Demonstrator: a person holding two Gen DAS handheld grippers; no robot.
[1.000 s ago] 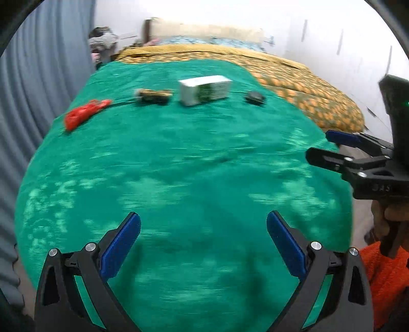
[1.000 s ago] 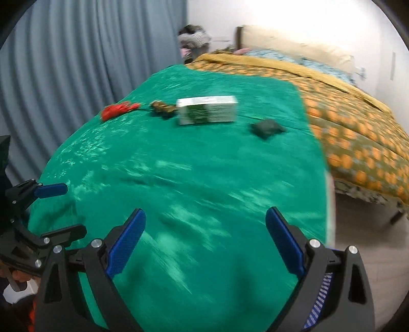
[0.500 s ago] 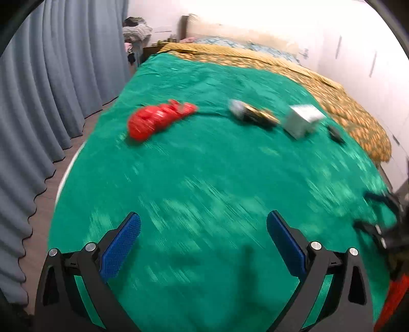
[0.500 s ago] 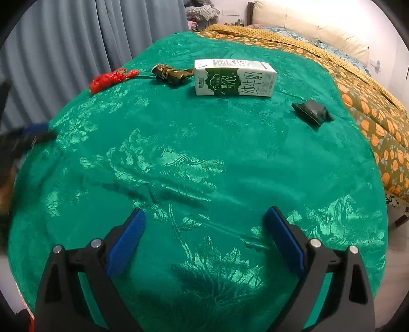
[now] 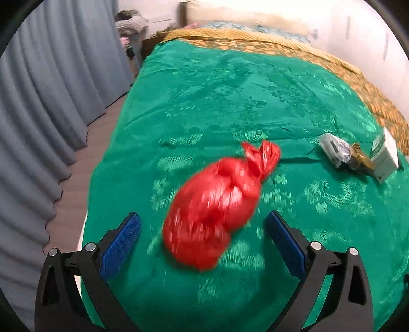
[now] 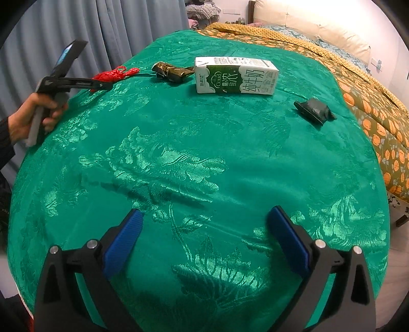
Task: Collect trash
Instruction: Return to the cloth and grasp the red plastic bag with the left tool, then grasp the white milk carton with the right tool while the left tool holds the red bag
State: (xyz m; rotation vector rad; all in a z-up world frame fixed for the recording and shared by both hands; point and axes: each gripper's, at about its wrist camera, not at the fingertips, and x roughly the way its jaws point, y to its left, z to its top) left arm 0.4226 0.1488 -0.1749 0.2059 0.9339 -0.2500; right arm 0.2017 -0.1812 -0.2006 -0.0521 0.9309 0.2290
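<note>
A crumpled red plastic bag lies on the green bedspread, just ahead of my open left gripper, partly between its blue pads. It also shows in the right wrist view, where the left gripper reaches it from the left. A brown and clear wrapper, a green-and-white milk carton and a dark crumpled packet lie further along the bed. My right gripper is open and empty over bare bedspread near the bed's foot.
Grey curtains hang along the left, with a strip of floor between them and the bed. An orange patterned quilt covers the bed's right side. Pillows and a pile of clothes are at the far end.
My left gripper has swung left and moved in on the red bag, which now fills its view. My right gripper has moved forward a little over the bedspread. Both stay open.
</note>
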